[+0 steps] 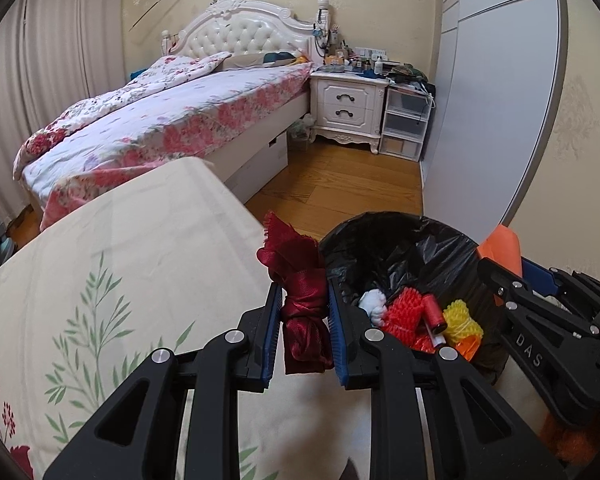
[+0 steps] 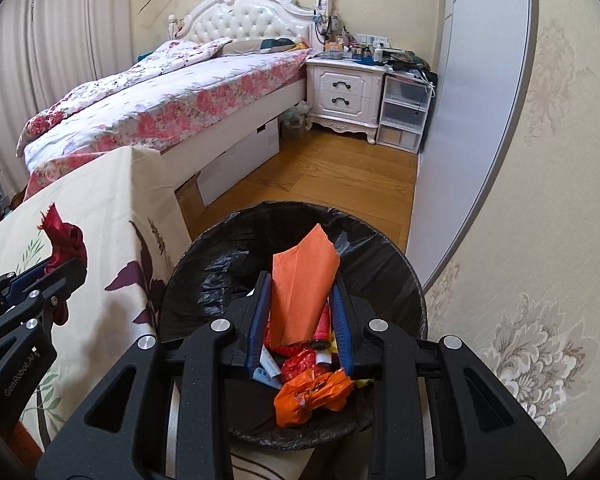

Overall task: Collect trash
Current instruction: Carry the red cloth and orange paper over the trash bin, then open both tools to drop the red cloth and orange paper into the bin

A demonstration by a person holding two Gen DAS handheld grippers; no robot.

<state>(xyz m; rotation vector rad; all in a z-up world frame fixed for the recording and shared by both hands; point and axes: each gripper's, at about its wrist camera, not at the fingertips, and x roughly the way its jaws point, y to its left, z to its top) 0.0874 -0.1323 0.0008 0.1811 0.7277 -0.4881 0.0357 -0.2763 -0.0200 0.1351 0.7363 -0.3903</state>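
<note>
My left gripper (image 1: 304, 300) is shut on a knotted dark red cloth (image 1: 300, 280), held over the table's right edge, just left of the trash bin (image 1: 452, 248). The bin has a black liner and holds red, yellow, white and orange scraps (image 1: 420, 316). My right gripper (image 2: 302, 284) is shut on a folded orange paper (image 2: 300, 292), held directly above the bin (image 2: 380, 256). The left gripper with the red cloth (image 2: 66, 240) shows at the left of the right wrist view. The right gripper's body (image 1: 548, 328) and the orange paper (image 1: 504, 246) show at the right of the left wrist view.
A cream floral tablecloth covers the table (image 1: 120, 260) left of the bin. Beyond are a bed (image 1: 172, 120), a white nightstand (image 1: 348, 108), plastic drawers (image 1: 404, 124) and wooden floor (image 1: 340, 184). A wardrobe (image 1: 492, 100) and wallpapered wall (image 2: 540, 240) stand to the right.
</note>
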